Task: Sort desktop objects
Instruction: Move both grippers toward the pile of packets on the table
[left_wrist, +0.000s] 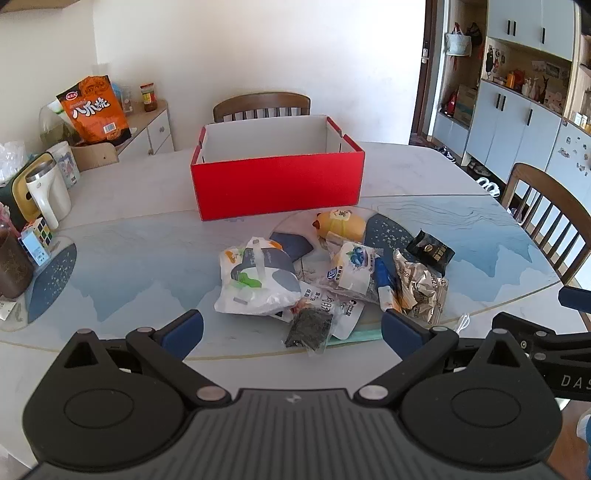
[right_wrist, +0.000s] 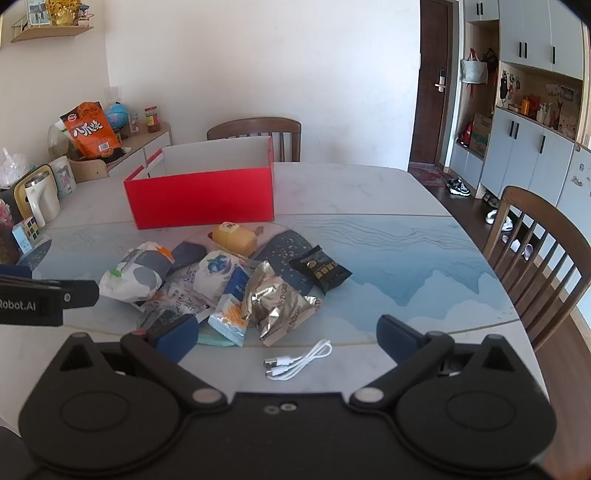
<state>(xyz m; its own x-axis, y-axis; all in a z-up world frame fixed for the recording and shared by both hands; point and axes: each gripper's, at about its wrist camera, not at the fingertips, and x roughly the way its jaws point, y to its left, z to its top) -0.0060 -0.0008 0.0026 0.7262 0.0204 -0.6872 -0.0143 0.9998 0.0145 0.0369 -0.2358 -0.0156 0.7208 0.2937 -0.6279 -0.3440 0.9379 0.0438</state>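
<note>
Red box (left_wrist: 277, 188) sits mid-surface toward the far edge, one, looks empty. Snack pile (left_wrist: 332, 280) near the front edge, roughly ten packets; one white cable (right_wrist: 299, 360). Left hand-held gripper (left_wrist: 291, 328) and right hand-held gripper (right_wrist: 288, 334) both spread wide, holding nothing. Suggest taking top packets first, one per grasp.

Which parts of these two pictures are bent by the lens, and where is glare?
Left wrist view: the cabinets at the right edge curve and dark corners show; the table looks evenly lit. Right wrist view: the door and the chair bow outward; the crumpled silver packet gives bright glints.
</note>
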